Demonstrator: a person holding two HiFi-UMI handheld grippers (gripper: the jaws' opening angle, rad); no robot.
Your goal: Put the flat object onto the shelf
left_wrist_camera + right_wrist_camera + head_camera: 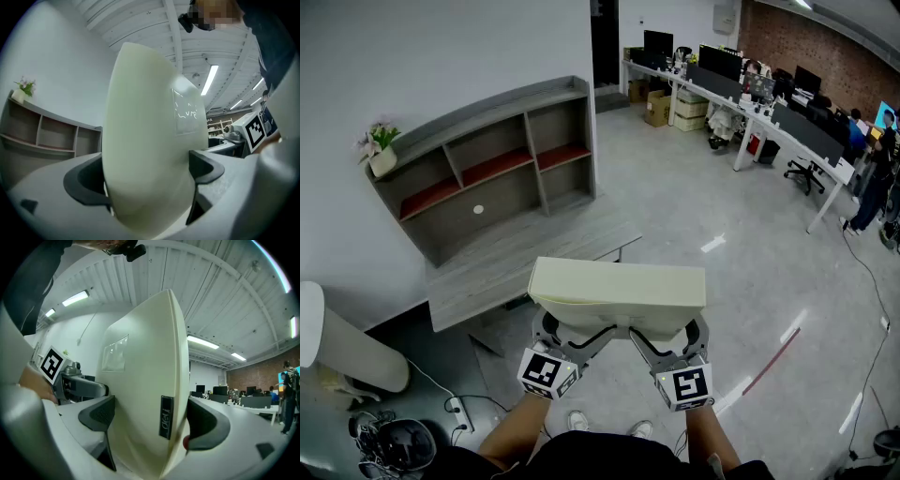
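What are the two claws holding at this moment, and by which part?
Both hold the flat cream box by its near edge: left claw toward the left end, right claw toward the right.

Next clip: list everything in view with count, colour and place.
cream flat box file: one, cream, held up before the person.
grey wooden shelf unit: one, grey with red shelves, at the wall.
grey wooden desk: one, grey, beneath shelf unit.
small potted flower: one, pink-green, shelf unit's top left end.
white office desks with monitors: one row, far right.
left gripper: one, grey, shut on box file.
right gripper: one, grey, shut on box file.
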